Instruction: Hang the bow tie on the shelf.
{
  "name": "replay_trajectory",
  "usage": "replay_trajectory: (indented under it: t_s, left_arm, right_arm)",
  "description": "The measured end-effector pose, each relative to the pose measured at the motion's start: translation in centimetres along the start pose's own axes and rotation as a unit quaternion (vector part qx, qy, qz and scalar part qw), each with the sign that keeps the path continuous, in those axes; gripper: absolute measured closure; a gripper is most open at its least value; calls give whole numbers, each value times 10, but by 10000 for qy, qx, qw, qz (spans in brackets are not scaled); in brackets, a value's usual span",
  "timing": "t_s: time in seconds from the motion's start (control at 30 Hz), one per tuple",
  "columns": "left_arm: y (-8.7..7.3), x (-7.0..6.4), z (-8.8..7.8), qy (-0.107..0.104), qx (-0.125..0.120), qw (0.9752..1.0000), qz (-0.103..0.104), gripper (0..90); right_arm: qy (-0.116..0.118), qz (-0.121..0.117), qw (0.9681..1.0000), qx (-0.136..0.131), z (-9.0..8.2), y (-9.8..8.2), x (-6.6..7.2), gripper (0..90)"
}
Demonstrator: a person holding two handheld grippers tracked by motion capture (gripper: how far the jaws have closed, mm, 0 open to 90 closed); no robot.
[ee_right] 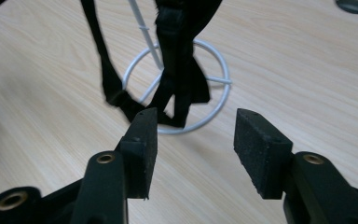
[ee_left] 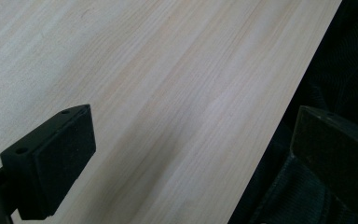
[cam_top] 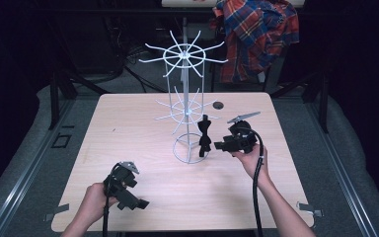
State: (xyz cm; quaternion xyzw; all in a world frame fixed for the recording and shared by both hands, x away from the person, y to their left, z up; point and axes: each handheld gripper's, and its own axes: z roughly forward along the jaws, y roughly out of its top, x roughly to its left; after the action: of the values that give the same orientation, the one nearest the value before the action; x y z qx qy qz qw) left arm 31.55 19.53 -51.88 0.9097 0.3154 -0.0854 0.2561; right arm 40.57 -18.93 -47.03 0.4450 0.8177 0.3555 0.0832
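Note:
A white wire rack (cam_top: 186,103) with two tiers of radial hooks stands on the wooden table (cam_top: 128,128). A black bow tie (cam_top: 205,134) hangs from a lower hook, its straps drooping over the rack's round base (ee_right: 216,105). My right gripper (cam_top: 220,145) is just right of the bow tie (ee_right: 179,70), open, with nothing between its pads (ee_right: 142,144). My left gripper (cam_top: 137,202) rests low near the table's front edge, open and holding nothing; in the left gripper view one pad (ee_left: 63,154) is over the wood and the other pad (ee_left: 335,149) is past the table edge.
A plaid shirt (cam_top: 256,34) is draped over something behind the table. A small round hole (cam_top: 218,104) sits in the tabletop near the rack. Dark frame legs stand at the back left and right, and metal rails run along the floor on both sides.

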Motion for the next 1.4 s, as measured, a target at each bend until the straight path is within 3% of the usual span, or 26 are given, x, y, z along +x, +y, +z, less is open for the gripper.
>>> replay_trajectory:
  t_s: [0.37,0.57,0.8,1.0,1.2,1.3,1.4]
  left_arm:
    - [0,-1,0,16,-7,10000,2,1]
    - [1,-1,1,14,20,10000,8,1]
    - [2,0,1,-2,52,10000,12,1]
    - [2,0,2,-6,53,10000,1,1]
    - [2,-1,3,0,56,10000,3,2]
    - [2,-1,2,36,48,10000,16,1]
    - [3,-1,2,38,53,10000,12,1]
  right_arm:
    - [-519,-188,9985,22,-31,-9,1,348]
    - [-628,-225,9978,63,-45,-20,-4,293]
    - [-701,-214,9973,60,-50,-23,-6,186]
    - [-832,-362,9956,249,-55,-29,-2,142]
    - [-829,-280,9950,475,-59,-47,-6,114]
    - [-705,-317,9944,725,-59,-58,-9,93]
    - [-674,-428,9910,1076,-55,-71,-7,68]
